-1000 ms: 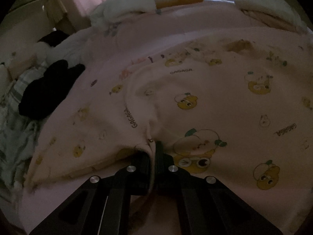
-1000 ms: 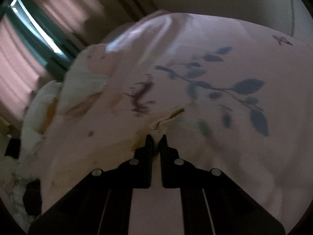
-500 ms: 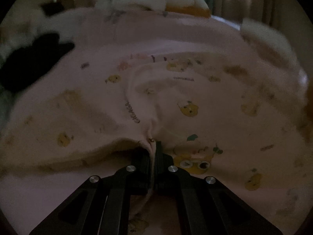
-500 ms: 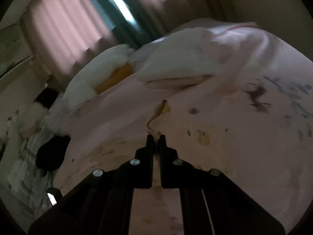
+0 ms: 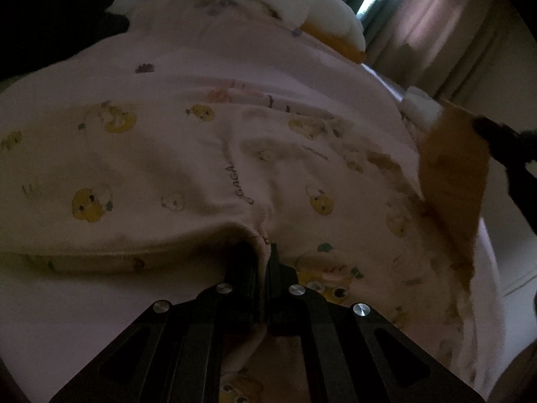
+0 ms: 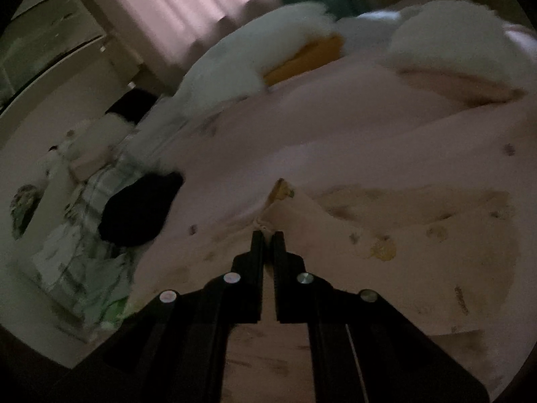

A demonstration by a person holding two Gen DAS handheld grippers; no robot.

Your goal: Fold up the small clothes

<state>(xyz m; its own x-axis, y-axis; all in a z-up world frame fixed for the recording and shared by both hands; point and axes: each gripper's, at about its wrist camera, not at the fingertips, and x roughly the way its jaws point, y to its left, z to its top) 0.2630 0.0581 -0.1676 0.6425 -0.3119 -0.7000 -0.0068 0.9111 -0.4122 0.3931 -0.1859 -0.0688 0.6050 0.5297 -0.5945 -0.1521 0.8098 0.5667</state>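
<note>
While both grippers [image 5: 263, 252] [image 6: 267, 235] pinched the garment [image 5: 167, 154], it lay on a pink bed [image 6: 251, 141] by dim curtains [image 6: 188, 3].

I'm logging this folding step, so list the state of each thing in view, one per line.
Pale pink garment printed with yellow cartoon ducks: lying on the bed, pinched at two edges, one part lifted and folding over.
Left gripper: shut on the garment's edge.
Right gripper: shut on another edge.
Black cloth item: crumpled, lying untouched.
Pink curtains: drawn, with a bright gap.
</note>
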